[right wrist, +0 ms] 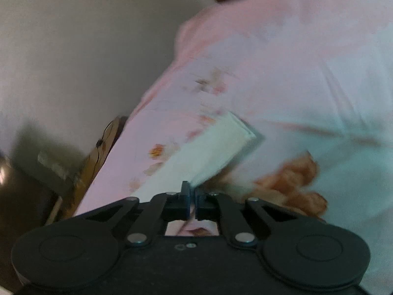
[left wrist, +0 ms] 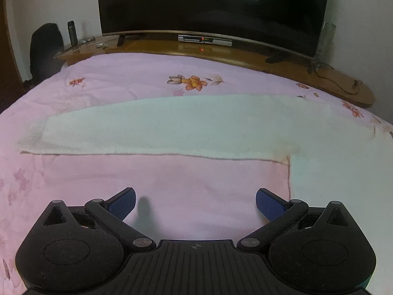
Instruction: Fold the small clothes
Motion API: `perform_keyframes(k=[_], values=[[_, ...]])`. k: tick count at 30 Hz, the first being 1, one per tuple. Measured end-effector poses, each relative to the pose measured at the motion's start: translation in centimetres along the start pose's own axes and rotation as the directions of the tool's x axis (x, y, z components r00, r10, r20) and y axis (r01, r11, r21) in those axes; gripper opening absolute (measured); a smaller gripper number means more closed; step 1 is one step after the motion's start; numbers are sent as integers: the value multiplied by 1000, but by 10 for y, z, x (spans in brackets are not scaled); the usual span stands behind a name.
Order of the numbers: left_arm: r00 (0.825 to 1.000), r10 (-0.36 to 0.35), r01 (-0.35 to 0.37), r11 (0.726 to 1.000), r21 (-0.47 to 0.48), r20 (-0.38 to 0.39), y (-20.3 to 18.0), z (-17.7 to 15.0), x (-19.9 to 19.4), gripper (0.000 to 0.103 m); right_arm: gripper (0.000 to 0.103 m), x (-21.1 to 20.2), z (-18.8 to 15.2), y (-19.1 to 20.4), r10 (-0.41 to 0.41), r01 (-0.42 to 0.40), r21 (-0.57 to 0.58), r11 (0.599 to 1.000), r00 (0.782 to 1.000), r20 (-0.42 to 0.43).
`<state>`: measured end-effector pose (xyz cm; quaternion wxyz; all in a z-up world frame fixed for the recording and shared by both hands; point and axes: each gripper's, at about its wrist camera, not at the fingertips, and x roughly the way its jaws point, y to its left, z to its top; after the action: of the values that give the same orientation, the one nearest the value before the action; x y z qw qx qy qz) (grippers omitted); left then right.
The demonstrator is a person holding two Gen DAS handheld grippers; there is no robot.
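In the left wrist view, the left gripper (left wrist: pixel 195 202) hung over a pink floral bedspread (left wrist: pixel 118 78) with its blue-padded jaws spread wide and nothing between them. Ahead of it lay a small white garment (left wrist: pixel 186 127), one long sleeve stretched flat across the bed and the body running down the right side of the frame. Beyond the bed stood a wooden stand (left wrist: pixel 172 49) with a dark television (left wrist: pixel 211 5). In the right wrist view, which was tilted and blurred, the right gripper (right wrist: pixel 192 196) had its jaws drawn together, apparently pinching the edge of the garment (right wrist: pixel 211 147) at what looked like a cuff end raised off the bedspread (right wrist: pixel 282 61); the contact itself was hard to make out. A wall (right wrist: pixel 73 49) filled the left of that frame. The step in hand seemed to be taking hold of a sleeve to fold it inward. To do it well, the grip should probably stay firm on the edge, the sleeve be carried low and straight across the body, and the free left gripper pin the cloth so the fold line stays crisp.
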<state>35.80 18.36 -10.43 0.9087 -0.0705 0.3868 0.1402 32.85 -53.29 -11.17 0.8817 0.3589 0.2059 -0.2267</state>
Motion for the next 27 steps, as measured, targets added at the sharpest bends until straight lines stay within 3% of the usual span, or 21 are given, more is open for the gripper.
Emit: perform_keyframes(k=[5, 10, 15, 20, 24, 27], values=[[1000, -16, 16, 1000, -9, 6, 11, -7, -8, 103, 4, -7, -16, 86, 93, -90, -260, 961, 996, 0], [1000, 4, -4, 1000, 1, 8, 17, -17, -14, 103, 4, -6, -74, 187, 235, -263, -472, 842, 965, -118], [1000, 25, -25, 1000, -15, 16, 32, -23, -22, 103, 4, 5, -139, 256, 280, -365, -566, 739, 931, -235], [1000, 15, -14, 999, -52, 17, 51, -29, -26, 103, 4, 4, -195, 293, 290, -443, -625, 642, 896, -337], [1000, 1, 1, 997, -72, 27, 56, -30, -28, 103, 6, -1, -230, 307, 277, -459, -672, 581, 888, -367], [999, -6, 8, 998, -58, 36, 50, -27, -29, 103, 25, -2, -256, 318, 269, -492, -706, 510, 870, -412]])
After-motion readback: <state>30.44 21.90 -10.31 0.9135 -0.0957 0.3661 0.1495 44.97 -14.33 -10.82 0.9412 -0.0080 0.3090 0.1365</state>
